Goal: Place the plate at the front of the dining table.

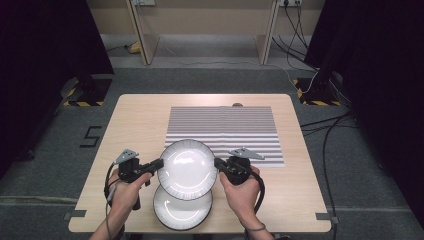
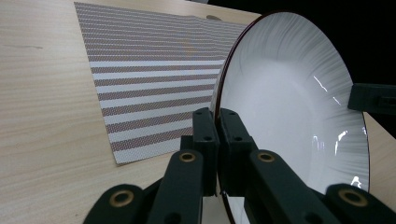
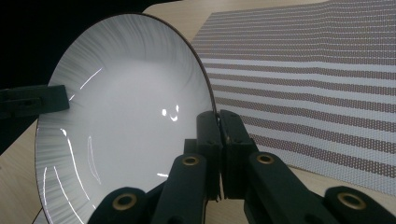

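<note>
While clamped, glossy round plate (image 1: 187,167), seemingly ceramic.

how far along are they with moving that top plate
Done: both tools, left and right, are shut on opposite rims of the upper plate. In hand: it sits over the lower plate; contact unclear. Left: probably setting it on the striped mat, then the lower plate.

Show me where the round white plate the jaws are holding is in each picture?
High view: the lifted round white plate sits low in the middle, over a second white plate.
Left gripper view: right half.
Right gripper view: left half.
Shared landmark: the grey striped placemat.
</note>
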Motion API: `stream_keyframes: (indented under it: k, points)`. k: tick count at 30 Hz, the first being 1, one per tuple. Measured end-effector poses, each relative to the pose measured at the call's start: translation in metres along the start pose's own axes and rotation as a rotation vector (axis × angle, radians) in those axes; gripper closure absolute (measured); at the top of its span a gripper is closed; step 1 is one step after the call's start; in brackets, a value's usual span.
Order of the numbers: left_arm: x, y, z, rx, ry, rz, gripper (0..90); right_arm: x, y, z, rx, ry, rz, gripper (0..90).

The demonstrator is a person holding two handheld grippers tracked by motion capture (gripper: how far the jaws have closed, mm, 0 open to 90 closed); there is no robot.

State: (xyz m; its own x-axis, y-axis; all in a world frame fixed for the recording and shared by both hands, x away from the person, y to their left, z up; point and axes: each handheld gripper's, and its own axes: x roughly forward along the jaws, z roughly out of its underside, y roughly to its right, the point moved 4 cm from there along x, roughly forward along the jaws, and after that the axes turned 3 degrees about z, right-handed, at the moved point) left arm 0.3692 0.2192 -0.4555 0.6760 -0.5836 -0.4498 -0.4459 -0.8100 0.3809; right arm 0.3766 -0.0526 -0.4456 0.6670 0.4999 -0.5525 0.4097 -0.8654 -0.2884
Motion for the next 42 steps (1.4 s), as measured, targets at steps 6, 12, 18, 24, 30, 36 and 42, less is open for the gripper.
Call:
stream_keyframes:
  k: [6, 12, 18, 24, 30, 36, 42]
  points:
    - [0.001, 0.001, -0.003, 0.004, 0.002, 0.001, 86.0, 0.000, 0.001, -0.002, 0.007, 0.006, 0.004, 88.2]
    - [0.003, 0.001, -0.005, 0.005, 0.004, 0.002, 86.0, 0.000, 0.002, -0.004, 0.007, 0.010, 0.008, 88.1]
    - [0.004, 0.001, -0.007, 0.007, 0.005, 0.004, 86.0, -0.001, 0.003, -0.004, 0.008, 0.014, 0.010, 88.2]
    - [0.005, 0.001, -0.009, 0.008, 0.006, 0.000, 86.0, 0.000, 0.003, -0.006, 0.013, 0.014, 0.012, 88.2]
    - [0.006, 0.002, -0.011, 0.009, 0.008, 0.001, 86.0, 0.000, 0.004, -0.009, 0.008, 0.019, 0.015, 88.2]
    - [0.008, 0.002, -0.014, 0.008, 0.011, 0.003, 86.0, 0.000, 0.005, -0.011, 0.010, 0.023, 0.018, 88.2]
    - [0.009, 0.002, -0.016, 0.011, 0.016, 0.005, 86.0, -0.001, 0.005, -0.014, 0.006, 0.028, 0.023, 88.2]
